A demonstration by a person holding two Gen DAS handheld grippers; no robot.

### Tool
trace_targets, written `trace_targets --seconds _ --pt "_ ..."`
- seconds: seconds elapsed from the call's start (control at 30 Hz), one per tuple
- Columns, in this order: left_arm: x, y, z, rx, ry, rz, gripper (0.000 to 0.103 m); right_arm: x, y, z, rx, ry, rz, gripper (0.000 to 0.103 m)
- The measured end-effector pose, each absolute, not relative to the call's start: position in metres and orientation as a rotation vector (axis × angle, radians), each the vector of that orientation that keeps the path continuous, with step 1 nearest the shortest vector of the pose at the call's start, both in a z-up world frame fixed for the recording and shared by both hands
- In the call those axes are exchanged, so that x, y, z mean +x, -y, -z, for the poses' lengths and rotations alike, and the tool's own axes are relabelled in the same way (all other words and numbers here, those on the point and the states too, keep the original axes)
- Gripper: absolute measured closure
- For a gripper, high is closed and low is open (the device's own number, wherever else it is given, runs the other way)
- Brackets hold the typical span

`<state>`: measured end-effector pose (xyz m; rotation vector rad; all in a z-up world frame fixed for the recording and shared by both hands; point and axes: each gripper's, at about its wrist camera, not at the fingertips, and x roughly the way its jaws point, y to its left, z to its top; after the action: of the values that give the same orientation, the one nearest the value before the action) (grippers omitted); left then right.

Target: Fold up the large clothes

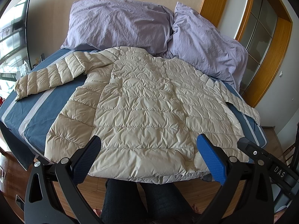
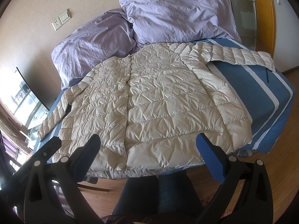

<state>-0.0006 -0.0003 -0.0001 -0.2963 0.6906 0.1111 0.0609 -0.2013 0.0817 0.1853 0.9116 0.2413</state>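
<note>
A cream quilted jacket [image 1: 142, 108] lies spread flat on the bed [image 1: 37, 112] just ahead of both grippers, sleeves stretched out to either side; the left gripper [image 1: 149, 156] and right gripper [image 2: 147, 149] hover over its hem, jaws apart and empty; lilac pillows [image 1: 119, 22] rest beyond the collar.

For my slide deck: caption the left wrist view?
Open left gripper above a jacket spread flat on the bed.
</note>
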Motion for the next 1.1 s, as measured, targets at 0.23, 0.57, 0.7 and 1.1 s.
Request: trace_targets --seconds 0.23,0.57,0.7,1.1 --pt "0.007 0.002 0.01 -0.295 -0.7 -0.113 0.001 0.067 0.207 -0.074 0.187 -0.915 -0.233 0.002" --pt "0.036 -0.002 0.015 -0.253 -0.737 -0.143 0.001 0.099 0.223 -0.068 0.204 -0.911 -0.157 0.002" --pt "0.057 -0.008 0.019 -0.213 -0.755 -0.179 0.001 0.125 0.241 -0.069 0.196 -0.88 -0.091 0.002" --pt "0.153 -0.04 0.036 -0.099 -0.796 -0.272 0.001 0.245 0.346 -0.045 0.193 -0.901 0.166 0.002"
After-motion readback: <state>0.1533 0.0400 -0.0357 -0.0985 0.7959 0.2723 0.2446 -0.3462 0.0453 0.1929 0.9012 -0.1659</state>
